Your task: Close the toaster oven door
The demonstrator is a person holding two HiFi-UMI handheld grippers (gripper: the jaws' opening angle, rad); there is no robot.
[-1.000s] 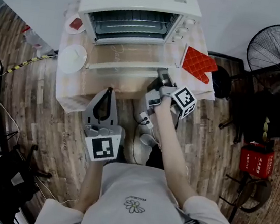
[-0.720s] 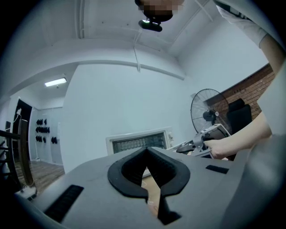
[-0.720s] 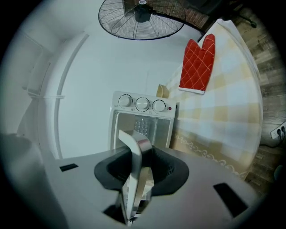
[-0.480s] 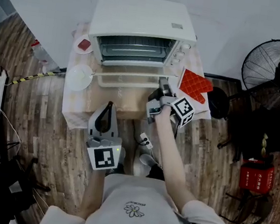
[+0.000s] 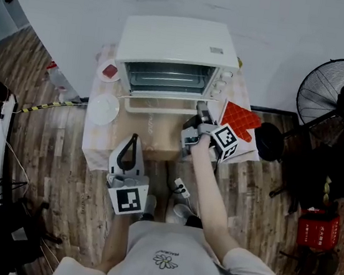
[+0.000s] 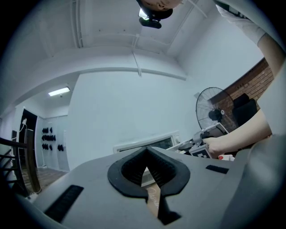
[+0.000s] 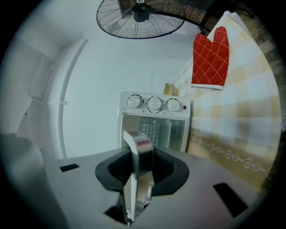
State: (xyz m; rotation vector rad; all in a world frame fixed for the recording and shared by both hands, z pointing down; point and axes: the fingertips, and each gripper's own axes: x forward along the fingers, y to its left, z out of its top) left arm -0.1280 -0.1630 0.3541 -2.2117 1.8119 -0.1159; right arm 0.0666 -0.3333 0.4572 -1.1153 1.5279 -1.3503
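The white toaster oven point(image 5: 178, 43) stands at the back of a small cloth-covered table point(image 5: 159, 139). Its glass door point(image 5: 160, 105) is partly raised, and the rack inside still shows. My right gripper point(image 5: 198, 113) is shut on the right end of the door's metal handle point(image 7: 139, 150), which runs upright between its black pads. Those jaws have just closed a little tighter on the handle. The oven's knobs point(image 7: 154, 104) show straight beyond it. My left gripper point(image 5: 132, 142) hangs in front of the table, apart from the oven, shut with nothing in it point(image 6: 146, 154).
A red oven mitt point(image 5: 240, 119) lies right of the oven. A white plate point(image 5: 103, 109) and a small dish point(image 5: 110, 71) sit on the table's left side. A standing fan point(image 5: 341, 93) is at the right, and a power strip point(image 5: 181, 187) lies on the wood floor.
The door has swung up from lying flat to partly raised, and the right gripper has risen with the handle. The left gripper has lifted slightly.
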